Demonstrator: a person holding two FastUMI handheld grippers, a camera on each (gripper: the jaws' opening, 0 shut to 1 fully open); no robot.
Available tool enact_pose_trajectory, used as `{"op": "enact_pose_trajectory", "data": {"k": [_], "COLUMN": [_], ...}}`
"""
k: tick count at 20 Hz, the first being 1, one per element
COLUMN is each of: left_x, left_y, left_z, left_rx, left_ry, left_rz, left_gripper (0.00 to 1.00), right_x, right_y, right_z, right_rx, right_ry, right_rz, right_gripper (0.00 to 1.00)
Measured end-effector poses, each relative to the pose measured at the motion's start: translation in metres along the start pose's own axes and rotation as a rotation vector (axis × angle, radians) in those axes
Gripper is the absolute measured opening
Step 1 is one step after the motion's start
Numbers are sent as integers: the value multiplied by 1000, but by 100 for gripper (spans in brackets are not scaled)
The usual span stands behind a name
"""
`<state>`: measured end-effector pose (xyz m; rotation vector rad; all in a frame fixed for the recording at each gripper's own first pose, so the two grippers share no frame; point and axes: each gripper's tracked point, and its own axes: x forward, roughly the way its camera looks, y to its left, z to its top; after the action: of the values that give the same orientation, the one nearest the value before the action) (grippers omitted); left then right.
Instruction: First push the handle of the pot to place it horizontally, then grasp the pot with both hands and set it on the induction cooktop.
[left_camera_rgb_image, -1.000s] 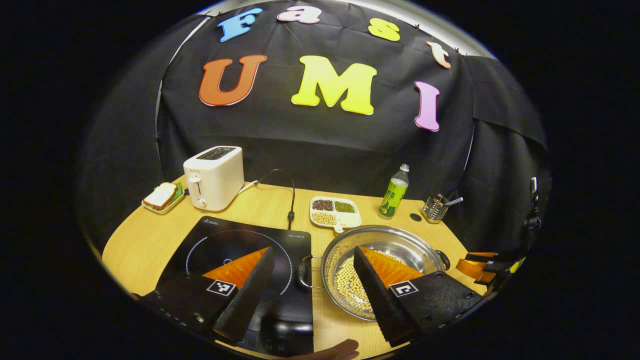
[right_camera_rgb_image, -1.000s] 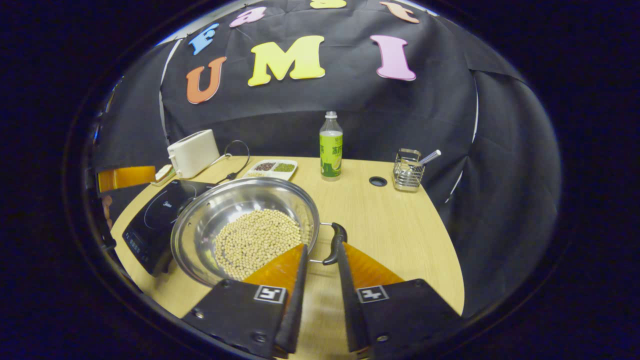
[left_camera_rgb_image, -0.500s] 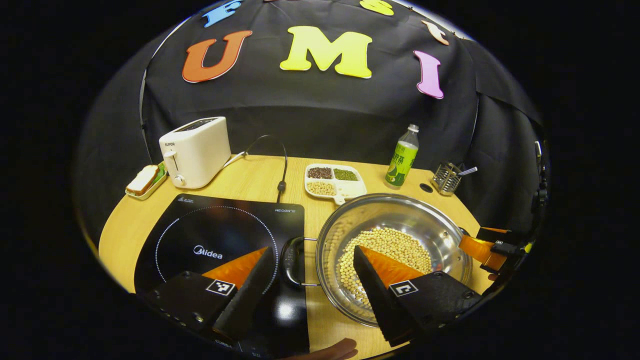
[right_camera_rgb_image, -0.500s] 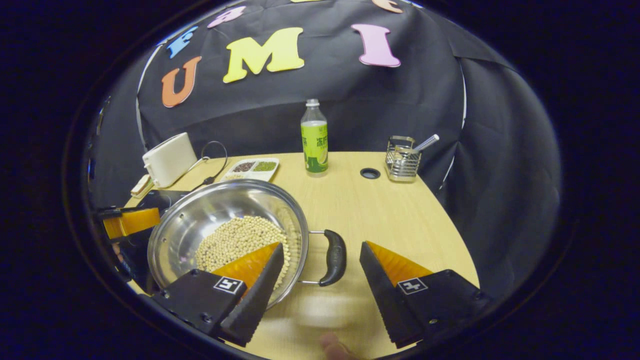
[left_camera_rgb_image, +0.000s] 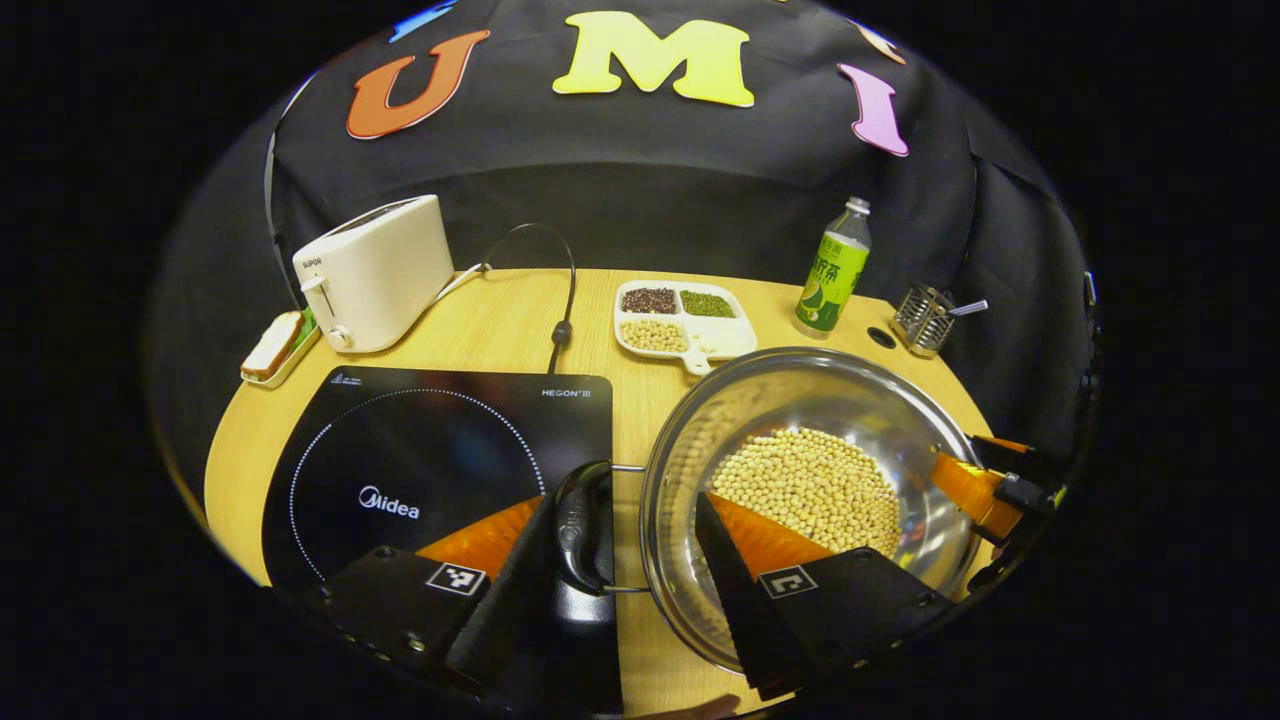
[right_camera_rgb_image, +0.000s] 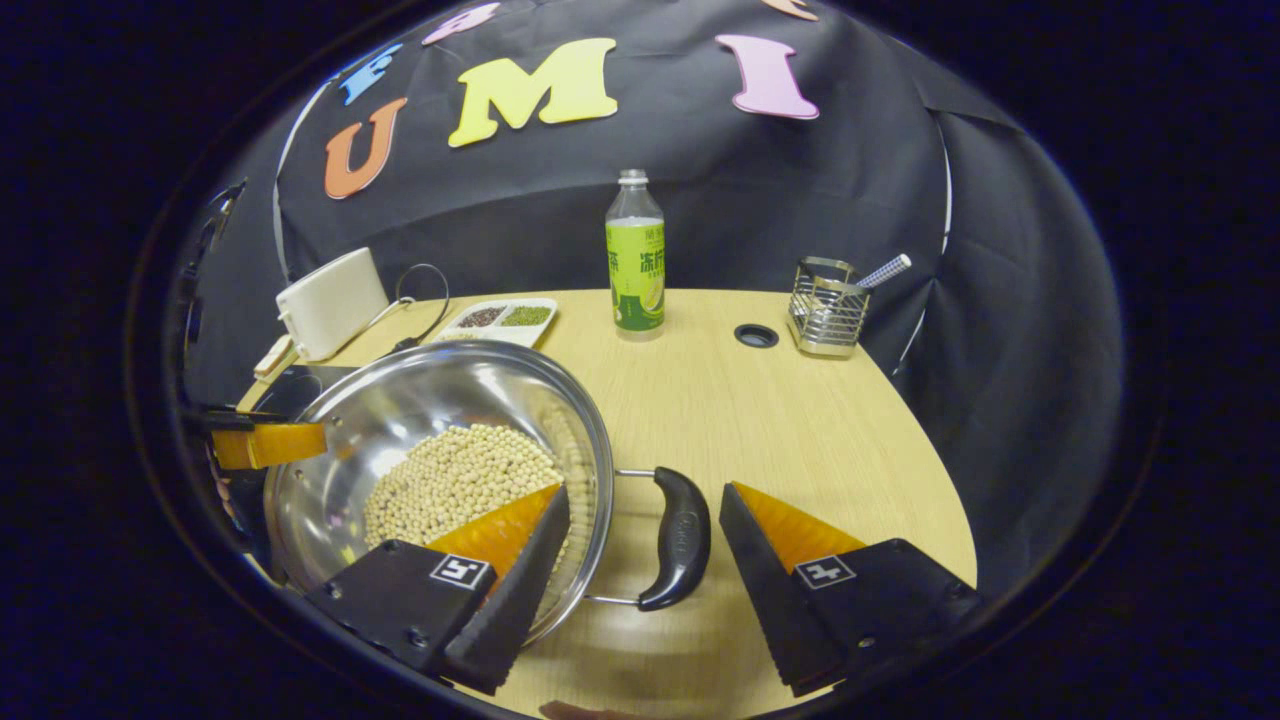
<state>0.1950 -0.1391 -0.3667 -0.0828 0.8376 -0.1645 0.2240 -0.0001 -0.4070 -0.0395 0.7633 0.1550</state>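
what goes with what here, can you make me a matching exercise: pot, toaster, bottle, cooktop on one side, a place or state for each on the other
Things:
1. pot
2. toaster
3. bottle
4. cooktop

Places or states:
A. flat and bare, left of the pot in the left gripper view
B. upright near the back wall, beside the divided tray
C. holds pale beans, a black handle on each side
D. back left of the table, cord trailing from it

Pairs: 1-C, 2-D, 3-B, 4-A
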Motion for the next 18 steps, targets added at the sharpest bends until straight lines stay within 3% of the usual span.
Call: {"op": "enact_pose_trajectory", "data": {"k": [1, 2, 3, 4, 5, 6, 12, 13, 14, 15, 18], "left_x": [1, 2, 2, -1, -3, 1, -14, -19, -25, -32, -52], "left_y": [1, 2, 2, 4, 5, 5, -8, -11, -15, -18, -25], "left_z": [1, 0, 0, -1, 0, -1, -10, -11, -10, -10, 1], "left_rx": [12, 15, 14, 21, 21, 27, 32, 34, 41, 42, 48], "left_ry": [-3, -1, -5, -2, -9, -9, -7, -16, -26, -37, -79], "left_rz": [10, 21, 20, 27, 22, 16, -46, -55, -63, -68, -83], "left_gripper": [77, 88, 70, 70, 55, 64, 58, 65, 65, 56, 56], "right_x": [1, 2, 3, 1, 0, 1, -24, -33, -41, -50, -76], "right_y": [0, -2, -3, -1, 0, -1, -10, -13, -16, -17, -22], "right_z": [-1, -3, -5, -7, -7, -7, -14, -13, -13, -13, -6], "right_rx": [10, 22, 34, 47, 61, 65, 102, 106, 107, 106, 101], "right_ry": [11, 25, 37, 48, 55, 61, 71, 61, 52, 48, 18], "right_rz": [5, 1, -1, 9, 7, -2, -51, -56, -60, -63, -77], "right_gripper": [93, 87, 88, 83, 77, 72, 63, 62, 63, 61, 60]}}
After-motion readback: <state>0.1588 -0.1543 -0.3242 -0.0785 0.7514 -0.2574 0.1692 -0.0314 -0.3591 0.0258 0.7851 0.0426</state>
